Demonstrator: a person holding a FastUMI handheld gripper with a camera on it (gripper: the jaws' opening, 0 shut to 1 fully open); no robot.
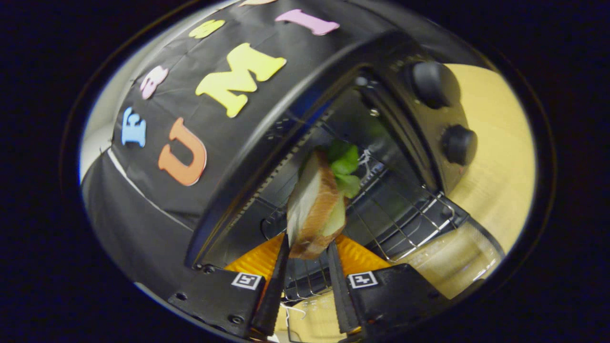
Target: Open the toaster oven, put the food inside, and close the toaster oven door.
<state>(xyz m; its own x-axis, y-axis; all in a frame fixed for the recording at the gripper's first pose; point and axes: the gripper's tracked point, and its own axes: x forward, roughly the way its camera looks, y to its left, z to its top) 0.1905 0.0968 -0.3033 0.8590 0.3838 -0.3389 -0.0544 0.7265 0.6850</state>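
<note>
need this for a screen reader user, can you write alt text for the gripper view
The hand-held gripper is shut on a sandwich with green lettuce, holding it at the mouth of an open toaster oven. Its wire rack lies just beyond the fingers, and two knobs sit beside the opening.

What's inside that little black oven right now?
Inside the open toaster oven a wire rack shows. The sandwich, clamped between the gripper fingers, hangs above the rack's front and hides the cavity's depths behind it.
</note>
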